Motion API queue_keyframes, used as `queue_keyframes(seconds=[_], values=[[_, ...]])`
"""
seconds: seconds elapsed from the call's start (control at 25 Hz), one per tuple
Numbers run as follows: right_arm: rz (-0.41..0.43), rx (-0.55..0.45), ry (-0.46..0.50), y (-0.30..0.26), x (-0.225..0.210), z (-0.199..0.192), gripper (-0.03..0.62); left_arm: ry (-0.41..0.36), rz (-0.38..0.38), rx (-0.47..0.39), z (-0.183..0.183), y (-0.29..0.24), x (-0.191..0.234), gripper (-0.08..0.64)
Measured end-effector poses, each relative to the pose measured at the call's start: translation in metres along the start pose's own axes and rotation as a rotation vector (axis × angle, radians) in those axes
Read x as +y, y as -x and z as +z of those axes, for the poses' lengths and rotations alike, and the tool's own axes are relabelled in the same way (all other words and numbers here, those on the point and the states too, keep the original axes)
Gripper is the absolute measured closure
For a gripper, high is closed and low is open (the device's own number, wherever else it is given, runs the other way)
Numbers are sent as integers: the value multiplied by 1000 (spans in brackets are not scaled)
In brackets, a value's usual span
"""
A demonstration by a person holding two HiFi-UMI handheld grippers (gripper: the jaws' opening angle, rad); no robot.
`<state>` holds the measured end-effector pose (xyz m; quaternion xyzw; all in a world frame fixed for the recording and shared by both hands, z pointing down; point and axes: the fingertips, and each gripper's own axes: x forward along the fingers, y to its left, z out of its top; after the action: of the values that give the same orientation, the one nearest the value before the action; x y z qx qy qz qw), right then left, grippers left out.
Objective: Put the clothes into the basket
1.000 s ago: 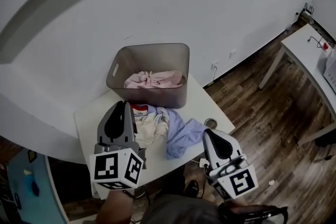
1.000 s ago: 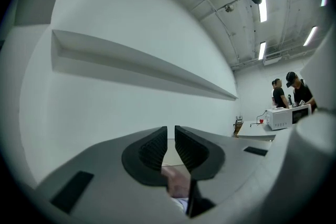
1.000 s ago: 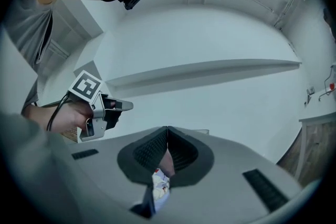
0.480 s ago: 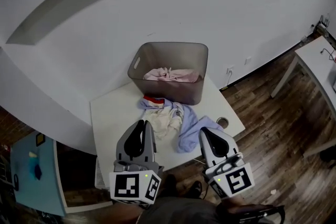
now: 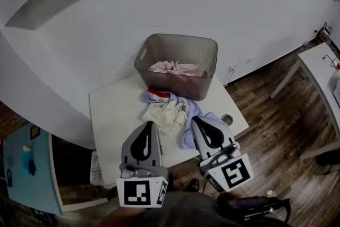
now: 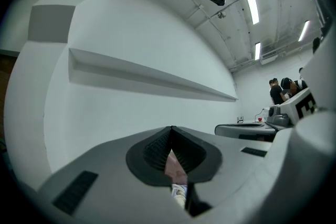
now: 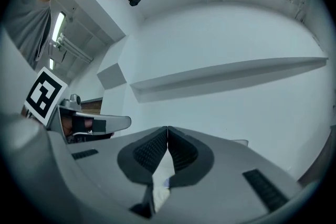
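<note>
Left claw [image 5: 149, 124] pressed together, ribbed pads meeting at the tips, pinching nothing. Right claw [image 5: 195, 118] likewise pressed shut and empty, just beside the left one. Both held above the near side of the white bench [image 5: 113, 114], tips pointing toward the heap of clothes [image 5: 166, 113].

Beyond the tips: a cream garment [image 5: 161, 117] in the middle of the heap, a pale blue garment [image 5: 195, 110] to its right and partly behind the right claw in the head view, a small red-and-white piece [image 5: 158, 94] at the far end.

Past that, touching the heap: grey basket [image 5: 176, 87] at the bench's far edge against the white wall, pink clothes [image 5: 177, 68] lying inside.

Wooden floor [image 5: 276, 114] to the right.
</note>
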<state>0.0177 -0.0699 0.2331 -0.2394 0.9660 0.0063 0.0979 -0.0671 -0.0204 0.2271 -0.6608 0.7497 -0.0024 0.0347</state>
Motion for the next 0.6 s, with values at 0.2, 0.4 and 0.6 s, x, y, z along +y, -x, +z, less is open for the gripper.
queue_keyframes(seconds=[0.2,0.4,0.6], values=[[-2,-2,16,-9,7,1,583,9,-17,-7,0,0,11,552],[-25,-2,30,-15,7,3,583,20,-14,-14,0,-2,24,551],[-52,1,41,-16,7,3,583,21,-19,-12,-4,-3,32,551]])
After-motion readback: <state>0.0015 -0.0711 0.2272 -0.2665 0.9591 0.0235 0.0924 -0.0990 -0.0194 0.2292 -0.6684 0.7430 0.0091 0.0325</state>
